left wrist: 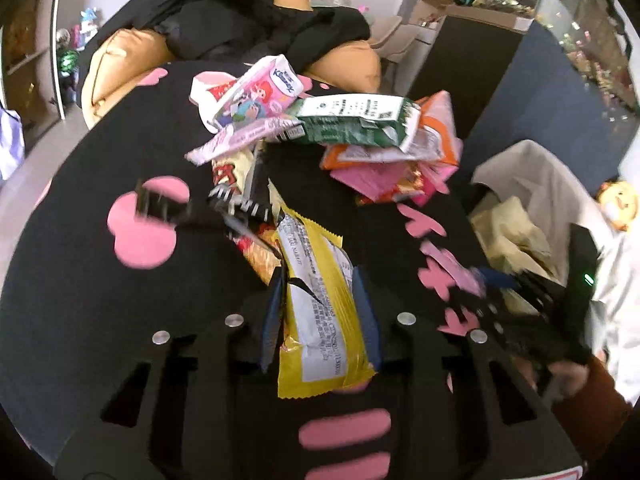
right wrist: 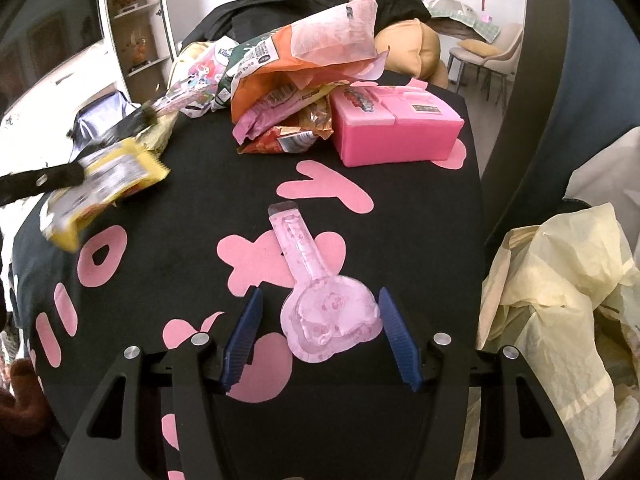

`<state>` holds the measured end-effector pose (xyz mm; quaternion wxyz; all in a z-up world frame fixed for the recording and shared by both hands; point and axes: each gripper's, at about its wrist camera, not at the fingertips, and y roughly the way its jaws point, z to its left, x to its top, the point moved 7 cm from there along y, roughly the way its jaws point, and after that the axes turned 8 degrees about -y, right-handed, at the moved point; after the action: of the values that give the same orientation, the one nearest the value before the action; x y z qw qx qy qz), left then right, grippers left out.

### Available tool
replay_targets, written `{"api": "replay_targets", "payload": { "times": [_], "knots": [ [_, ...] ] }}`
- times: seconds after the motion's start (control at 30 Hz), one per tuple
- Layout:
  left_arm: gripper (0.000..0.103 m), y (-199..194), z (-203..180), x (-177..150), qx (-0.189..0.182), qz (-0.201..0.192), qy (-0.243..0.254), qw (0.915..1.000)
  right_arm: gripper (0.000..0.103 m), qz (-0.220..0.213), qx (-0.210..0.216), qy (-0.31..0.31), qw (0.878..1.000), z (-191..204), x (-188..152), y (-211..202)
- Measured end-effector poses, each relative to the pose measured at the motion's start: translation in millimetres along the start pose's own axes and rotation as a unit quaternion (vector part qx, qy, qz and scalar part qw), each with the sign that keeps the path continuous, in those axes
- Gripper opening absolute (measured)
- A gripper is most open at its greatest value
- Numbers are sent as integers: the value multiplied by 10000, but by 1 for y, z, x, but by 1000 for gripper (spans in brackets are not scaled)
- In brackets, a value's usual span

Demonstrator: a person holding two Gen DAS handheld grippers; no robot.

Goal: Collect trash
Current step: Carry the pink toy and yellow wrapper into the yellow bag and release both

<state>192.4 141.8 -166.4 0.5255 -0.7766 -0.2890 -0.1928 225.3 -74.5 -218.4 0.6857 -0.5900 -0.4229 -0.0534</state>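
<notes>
My left gripper is shut on a yellow snack wrapper and holds it above the black table with pink shapes; the wrapper also shows, blurred, in the right wrist view. My right gripper is open, its blue fingers on either side of the round end of a clear pink plastic blister lying flat on the table. A pile of wrappers lies further back: a green-and-white pack, a Kleenex pack, an orange bag.
A pink box stands at the back right of the table. A bin lined with a pale yellow bag stands to the table's right; it also shows in the left wrist view. A tan cushion with black clothing lies behind.
</notes>
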Motion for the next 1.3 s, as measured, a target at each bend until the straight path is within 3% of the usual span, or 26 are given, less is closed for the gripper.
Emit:
{"api": "replay_targets", "payload": {
  "times": [0.03, 0.1, 0.23, 0.33, 0.57, 0.83, 1.07, 1.17, 1.3],
  "knots": [
    [33, -4, -1, -5, -64, 6, 1, 10000, 57, -7, -13, 1, 10000, 0, 1, 0],
    [33, -7, 0, -9, -139, -3, -22, 9999, 44, -41, -6, -36, 10000, 1, 2, -1],
    [33, -7, -3, -14, -335, 93, -112, 9993, 45, -175, -100, -146, 9997, 5, 9, -15],
    [39, -4, -7, -15, -420, 153, -153, 9989, 45, -341, -88, -63, 9994, 2, 15, -32],
    [52, 6, -17, -21, -217, 299, 53, 9993, 45, -498, -199, 195, 9984, -14, 18, -59],
    [56, -15, -25, -23, -247, 194, 267, 9991, 45, -522, -275, 268, 9979, -19, 7, -63],
    [56, 15, -21, -27, 138, 447, 129, 9988, 45, -567, -203, 352, 9976, -20, 4, -62],
    [25, 23, -33, -29, 239, 539, 395, 9975, 45, -611, -263, 389, 9970, -24, 4, -68],
    [20, 8, -53, -19, 40, 296, 545, 9981, 45, -840, -372, 478, 9946, -34, 6, -88]
  ]
}}
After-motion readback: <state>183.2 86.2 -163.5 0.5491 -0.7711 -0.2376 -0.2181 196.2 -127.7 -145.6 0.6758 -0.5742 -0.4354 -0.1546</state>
